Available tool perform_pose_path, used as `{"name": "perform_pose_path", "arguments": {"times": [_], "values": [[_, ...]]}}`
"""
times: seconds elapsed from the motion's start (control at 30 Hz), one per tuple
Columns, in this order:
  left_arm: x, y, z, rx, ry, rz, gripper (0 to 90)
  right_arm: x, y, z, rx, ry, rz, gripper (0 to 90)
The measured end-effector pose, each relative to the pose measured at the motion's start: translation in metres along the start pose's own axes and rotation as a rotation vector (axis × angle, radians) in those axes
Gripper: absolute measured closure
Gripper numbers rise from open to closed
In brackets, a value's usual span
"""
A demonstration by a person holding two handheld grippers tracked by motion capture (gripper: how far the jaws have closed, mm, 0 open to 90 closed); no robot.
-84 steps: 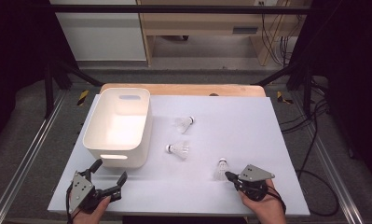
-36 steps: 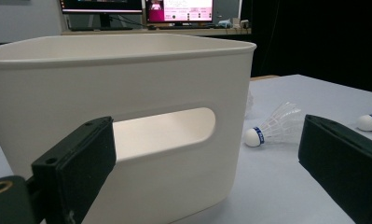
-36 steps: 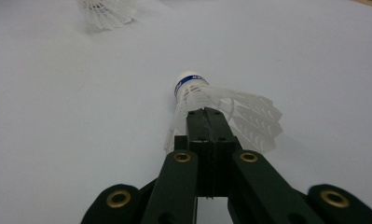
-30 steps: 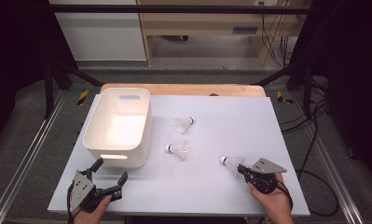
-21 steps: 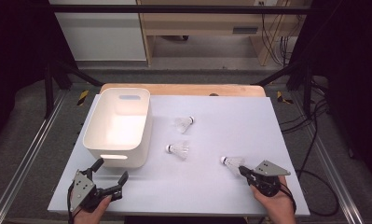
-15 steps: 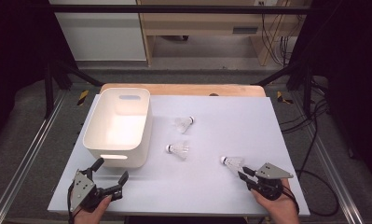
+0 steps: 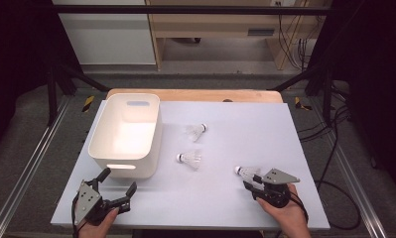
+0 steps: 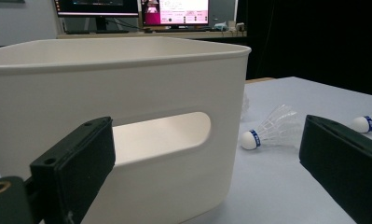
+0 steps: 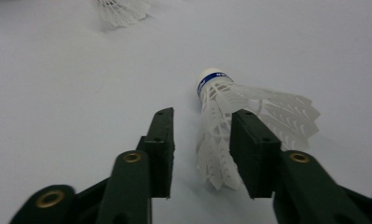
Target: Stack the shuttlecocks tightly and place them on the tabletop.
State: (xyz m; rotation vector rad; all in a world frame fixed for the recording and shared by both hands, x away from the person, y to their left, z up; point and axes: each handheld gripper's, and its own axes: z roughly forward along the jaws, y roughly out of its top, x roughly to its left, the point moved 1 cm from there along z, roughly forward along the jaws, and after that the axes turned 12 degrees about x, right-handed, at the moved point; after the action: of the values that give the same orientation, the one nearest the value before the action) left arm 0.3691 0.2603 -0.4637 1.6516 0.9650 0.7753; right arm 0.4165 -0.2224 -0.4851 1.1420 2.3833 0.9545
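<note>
- Since the earlier frames our right gripper point(image 7: 251, 184) has slid toward 4 o'clock on the table point(image 7: 235, 124), and its jaws have just been opening.
- Now released, they stand apart around the nearest shuttlecock point(image 9: 249, 116); in the right gripper view one jaw lies against the feather skirt and the other is clear of it.
- That shuttlecock point(image 7: 245, 172) lies on its side at our 5 o'clock, cork pointing toward 10 o'clock.
- Our left gripper point(image 7: 117, 191) rests at 7 o'clock, jaws wide and empty, facing the white bin point(image 8: 127, 102).
- Two more shuttlecocks point(image 7: 189, 158) lie mid-table.
</note>
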Motion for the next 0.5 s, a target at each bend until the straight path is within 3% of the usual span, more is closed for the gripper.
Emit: {"name": "perform_pose_path", "arguments": {"times": [0.17, 0.5], "values": [[-0.0029, 0.0002, 0.002, 0.007, -0.007, 0.016, 3.6, -0.0009, 0.0015, 0.0014, 0.011, 0.005, -0.005, 87.8], [-0.003, 0.0007, 0.0013, -0.002, -0.007, 0.012, 3.4, -0.002, -0.0002, -0.0048, -0.032, 0.002, -0.02, 90.0]]}}
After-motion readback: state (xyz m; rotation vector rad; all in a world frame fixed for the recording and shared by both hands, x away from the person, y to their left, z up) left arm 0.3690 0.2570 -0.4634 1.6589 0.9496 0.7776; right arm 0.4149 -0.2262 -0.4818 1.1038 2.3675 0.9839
